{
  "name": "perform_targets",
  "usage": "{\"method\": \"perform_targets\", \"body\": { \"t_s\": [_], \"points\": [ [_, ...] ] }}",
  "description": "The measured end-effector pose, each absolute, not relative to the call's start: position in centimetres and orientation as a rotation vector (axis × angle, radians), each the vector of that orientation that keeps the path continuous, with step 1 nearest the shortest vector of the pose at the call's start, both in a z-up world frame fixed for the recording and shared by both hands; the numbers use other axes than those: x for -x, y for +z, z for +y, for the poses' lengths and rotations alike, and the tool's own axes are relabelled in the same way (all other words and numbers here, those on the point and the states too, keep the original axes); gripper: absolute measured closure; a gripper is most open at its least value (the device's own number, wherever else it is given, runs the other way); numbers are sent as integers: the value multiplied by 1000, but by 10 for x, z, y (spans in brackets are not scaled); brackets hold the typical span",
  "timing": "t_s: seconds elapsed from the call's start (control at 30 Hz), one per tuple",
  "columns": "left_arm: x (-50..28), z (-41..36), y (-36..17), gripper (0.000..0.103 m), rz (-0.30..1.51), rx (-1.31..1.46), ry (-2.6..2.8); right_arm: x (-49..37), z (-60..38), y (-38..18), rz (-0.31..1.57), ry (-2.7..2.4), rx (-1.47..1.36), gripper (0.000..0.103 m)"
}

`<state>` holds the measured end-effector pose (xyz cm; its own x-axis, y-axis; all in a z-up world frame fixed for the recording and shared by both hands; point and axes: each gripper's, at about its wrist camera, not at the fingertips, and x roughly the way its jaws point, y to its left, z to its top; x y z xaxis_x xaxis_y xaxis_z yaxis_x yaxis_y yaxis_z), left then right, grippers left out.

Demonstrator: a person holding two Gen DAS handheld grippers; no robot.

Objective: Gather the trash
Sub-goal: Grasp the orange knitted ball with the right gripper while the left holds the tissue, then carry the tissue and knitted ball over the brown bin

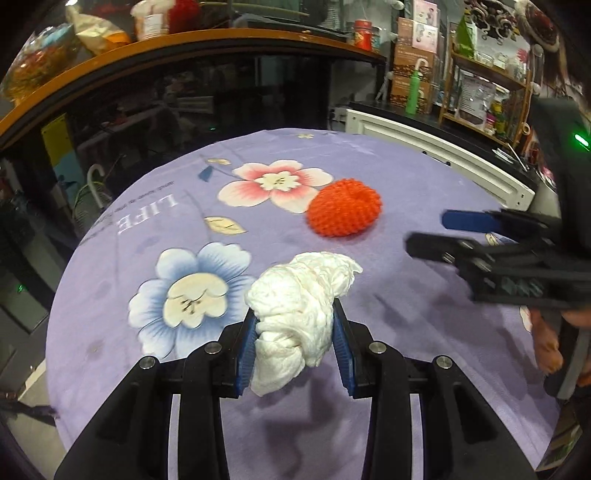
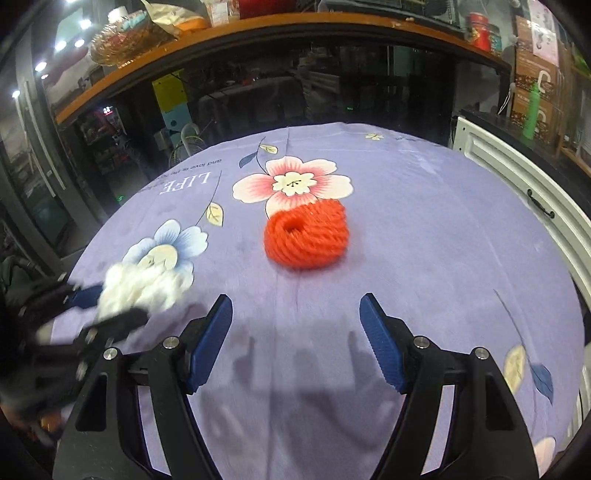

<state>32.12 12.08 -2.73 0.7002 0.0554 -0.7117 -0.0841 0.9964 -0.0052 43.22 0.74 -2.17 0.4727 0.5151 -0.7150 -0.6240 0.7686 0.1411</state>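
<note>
A crumpled white tissue [image 1: 299, 306] sits between the blue pads of my left gripper [image 1: 295, 325], which is shut on it just above the purple flowered tablecloth [image 1: 406, 177]. The same tissue [image 2: 136, 288] and left gripper [image 2: 107, 306] show blurred at the left of the right wrist view. An orange coil of rope [image 1: 345, 207] lies on the cloth beyond the tissue; in the right wrist view it [image 2: 306, 236] lies straight ahead. My right gripper [image 2: 295, 314] is open and empty, short of the rope. It shows at the right edge of the left wrist view [image 1: 428, 232].
The round table drops off at its far edge to a dark glass counter [image 1: 221, 96] under a wooden shelf [image 2: 258, 33]. A white cabinet [image 2: 517, 177] stands close to the right side. A green bottle [image 1: 413, 92] stands behind it.
</note>
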Motion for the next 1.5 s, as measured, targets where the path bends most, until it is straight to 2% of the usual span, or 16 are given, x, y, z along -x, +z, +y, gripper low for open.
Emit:
{"method": "perform_targets", "body": {
  "t_s": [0.4,0.5,0.57,0.67,0.73,1.1,1.5],
  "points": [
    [-304,136,-34,66,784,84,98,-488,80,-48,936,563,162,33],
    [-303,137,-35,66,781,97,90,-492,86,-52,951,545,178,51],
    [-302,135,-35,66,779,98,84,-493,87,-54,963,539,180,67],
    [-301,135,-37,66,780,102,79,-494,83,-54,961,536,160,79],
    [-300,134,-37,66,780,102,76,-494,80,-52,954,536,149,82],
    [-296,126,-33,66,760,94,70,-450,50,-28,851,593,128,84],
    [-272,80,-13,66,713,44,14,-358,-47,-1,736,618,99,84]
  ]
}}
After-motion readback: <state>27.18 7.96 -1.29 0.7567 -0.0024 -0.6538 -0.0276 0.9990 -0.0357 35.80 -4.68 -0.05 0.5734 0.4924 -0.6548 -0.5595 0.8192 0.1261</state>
